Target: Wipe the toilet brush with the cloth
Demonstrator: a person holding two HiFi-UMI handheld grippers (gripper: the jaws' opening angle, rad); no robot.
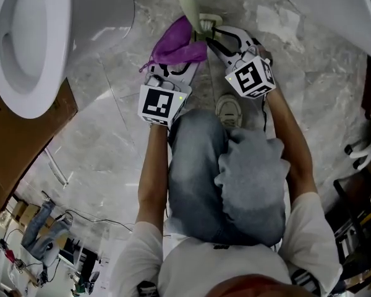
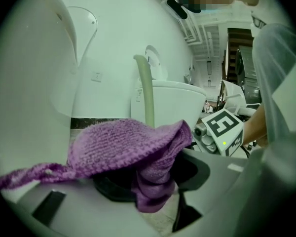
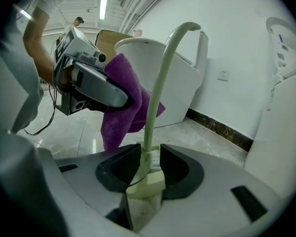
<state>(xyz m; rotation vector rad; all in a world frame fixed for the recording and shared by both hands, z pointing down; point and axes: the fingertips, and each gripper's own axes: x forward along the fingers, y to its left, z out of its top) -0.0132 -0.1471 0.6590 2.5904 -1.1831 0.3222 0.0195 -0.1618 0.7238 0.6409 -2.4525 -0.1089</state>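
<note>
toilet brush [image 3: 157, 88], pale green with a thin stem and hooked top, stands about upright in front of the crouching person, low over the marble floor [image 1: 105, 141]. its lower end, a pale block with a bit of white at the neck, sits right in the gap of the right tongs [image 3: 148, 171]. those tongs are spread: dark pads either side of the stem, left pad close against it, a sliver of gap on the other side, so no real pinch reads here. looks like the brush is being steadied near its base so the stem is free for wiping. can't tell if the foot rests on the floor

purple cloth [image 2: 128, 144] is on the left tongs [image 2: 150, 184], draped over the top with a wad hanging down into the gap. tongs spread here too; dark space shows beside the wad, so the cloth lies loose and isn't clamped. from the head view the cloth is just left of the stem, at or nearly touching it; contact can't be confirmed. the right gripper view puts the cloth beside and behind the stem, above the right tongs

judgement: cloth is brought up to the stem ready to wipe, but with both tongs spread neither thing is secured. both need closing before a stroke, or the cloth slides off and the brush tips

white toilet [image 1: 25, 48] is well off to the left. another white fixture stands beyond the brush
</note>
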